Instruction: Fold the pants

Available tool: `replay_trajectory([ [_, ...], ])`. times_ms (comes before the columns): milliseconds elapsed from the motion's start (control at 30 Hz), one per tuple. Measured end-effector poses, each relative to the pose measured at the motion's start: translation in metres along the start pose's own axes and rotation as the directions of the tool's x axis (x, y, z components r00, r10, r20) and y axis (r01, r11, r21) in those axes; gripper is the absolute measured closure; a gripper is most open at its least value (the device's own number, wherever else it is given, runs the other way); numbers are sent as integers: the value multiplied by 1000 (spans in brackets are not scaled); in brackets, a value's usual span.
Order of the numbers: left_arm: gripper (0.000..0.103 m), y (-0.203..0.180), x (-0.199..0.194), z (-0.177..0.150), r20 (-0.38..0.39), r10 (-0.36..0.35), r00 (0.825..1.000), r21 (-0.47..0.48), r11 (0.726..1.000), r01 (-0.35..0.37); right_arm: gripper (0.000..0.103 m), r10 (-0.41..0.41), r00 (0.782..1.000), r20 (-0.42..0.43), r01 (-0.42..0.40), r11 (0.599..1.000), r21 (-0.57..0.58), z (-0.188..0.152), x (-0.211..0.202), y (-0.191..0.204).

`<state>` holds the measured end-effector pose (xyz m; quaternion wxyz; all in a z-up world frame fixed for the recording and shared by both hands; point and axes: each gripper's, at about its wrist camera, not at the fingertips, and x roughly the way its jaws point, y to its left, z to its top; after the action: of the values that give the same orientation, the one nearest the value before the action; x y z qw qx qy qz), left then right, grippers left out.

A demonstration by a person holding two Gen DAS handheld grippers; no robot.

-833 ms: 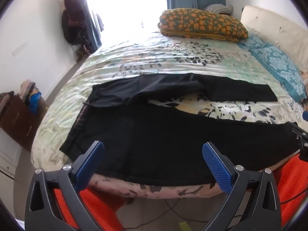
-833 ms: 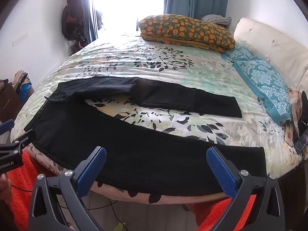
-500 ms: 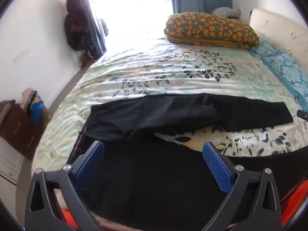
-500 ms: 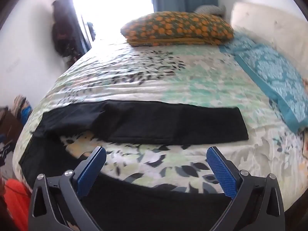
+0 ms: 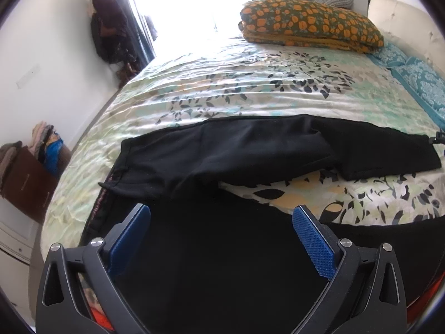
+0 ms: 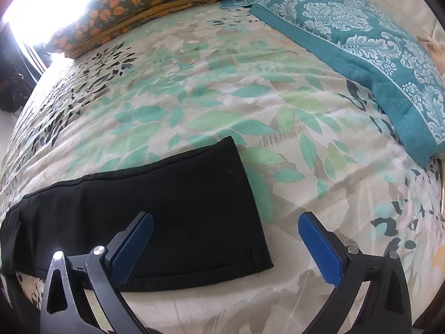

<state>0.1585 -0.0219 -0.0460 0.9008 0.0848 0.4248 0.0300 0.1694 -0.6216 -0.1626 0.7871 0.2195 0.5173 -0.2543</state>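
Pants (image 5: 228,153) flat on bedspread (image 5: 250,89), no legible txt.

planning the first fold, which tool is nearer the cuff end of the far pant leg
Right. The right tool hangs open at the far pant leg's cuff; the left tool is open near the waistband.

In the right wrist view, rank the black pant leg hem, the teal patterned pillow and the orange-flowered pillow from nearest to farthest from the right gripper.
From the right gripper:
1. Black pant leg hem, right at the fingers, toward the left one.
2. Teal patterned pillow, farther up the bed on the right side.
3. Orange-flowered pillow, farthest, at the top left by the bright window.
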Motion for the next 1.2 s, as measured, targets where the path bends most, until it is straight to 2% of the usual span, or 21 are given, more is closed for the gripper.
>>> replay_trajectory([
  [133,1,-3,4,2,-6,1,1000,-4,1000,-1,0,17,1000,8,-16,999,-45,4,-2,7],
  [233,1,-9,6,0,-23,-15,1000,-6,1000,15,0,-27,999,-18,26,996,-86,5,6,16],
  [367,1,-18,8,-4,-40,-6,999,26,1000,7,1,-11,999,-49,9,999,-51,6,15,10],
  [433,1,-21,8,-4,-43,0,999,31,1000,1,14,5,997,-78,-8,999,-34,6,23,6],
  [500,1,-20,7,-3,-40,6,999,30,1000,-5,66,22,993,-119,-26,999,-31,5,32,4],
  [533,1,-20,7,-3,-41,10,999,30,1000,-9,70,-3,992,-126,-3,999,-42,5,33,4],
  [600,1,-19,9,-3,-45,15,999,31,999,-13,87,-31,994,-107,23,997,-77,6,30,7],
  [667,1,-20,12,-4,-51,19,998,34,999,-18,95,-68,995,-69,59,992,-115,11,22,8],
  [833,1,-23,16,-2,-64,24,998,36,999,-21,96,-161,985,54,169,963,-209,32,1,19],
  [967,1,-26,18,-2,-67,28,997,43,999,-25,103,-271,954,126,295,923,-247,51,0,30],
  [1000,1,-27,19,-2,-70,29,997,45,999,-26,103,-278,952,128,302,924,-237,57,2,27],
  [1133,1,-28,25,-3,-78,29,997,49,998,-26,102,-243,965,101,257,952,-163,61,7,15],
  [1167,1,-27,27,-3,-82,28,996,47,999,-24,94,-219,971,100,232,962,-145,57,7,15],
  [1200,1,-27,30,-3,-87,27,996,43,999,-24,72,-199,976,91,210,968,-136,54,5,16],
])
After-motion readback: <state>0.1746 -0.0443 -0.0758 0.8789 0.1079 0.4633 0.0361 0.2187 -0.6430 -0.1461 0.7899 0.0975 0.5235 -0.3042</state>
